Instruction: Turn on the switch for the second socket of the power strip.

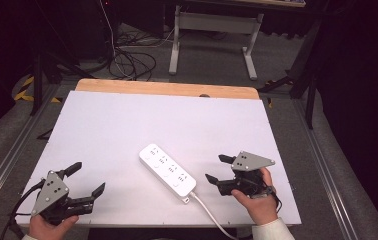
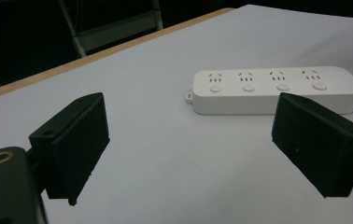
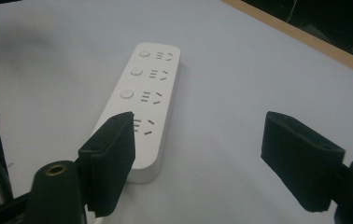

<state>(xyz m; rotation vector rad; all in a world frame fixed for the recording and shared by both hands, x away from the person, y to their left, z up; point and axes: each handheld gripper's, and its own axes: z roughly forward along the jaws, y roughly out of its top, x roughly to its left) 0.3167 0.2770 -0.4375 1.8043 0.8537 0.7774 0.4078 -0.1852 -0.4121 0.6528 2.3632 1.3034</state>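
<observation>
White covers most of the counter (image 1: 127, 130), and a strip of light wood shows along its far edge. A white power strip (image 1: 167, 171) lies flat on the counter, a little to the right of the middle and near the person's side. It sits at a slant. It has four sets of plug holes in a row, and each set has a round button next to it. A white cord (image 1: 211, 214) comes out of its near end and runs off the front edge of the counter.

The left gripper (image 1: 88, 179) is at the near left corner of the counter, held in the person's left hand (image 1: 49, 227). Its jaws are wide apart and hold nothing. In the left gripper view the power strip (image 2: 277, 88) lies ahead, between the two black jaws but well away from them.

The right gripper (image 1: 216, 168) is just to the right of the power strip, held in the person's right hand (image 1: 257, 200). Its jaws are wide apart too, with nothing in them. They point toward the near end of the power strip but do not touch it. In the right gripper view the power strip (image 3: 142, 98) stretches away, and one jaw hides part of its near end.

Past the counter, on the grey floor, there are black cables (image 1: 129, 62) and the white legs of another table (image 1: 212, 30).
</observation>
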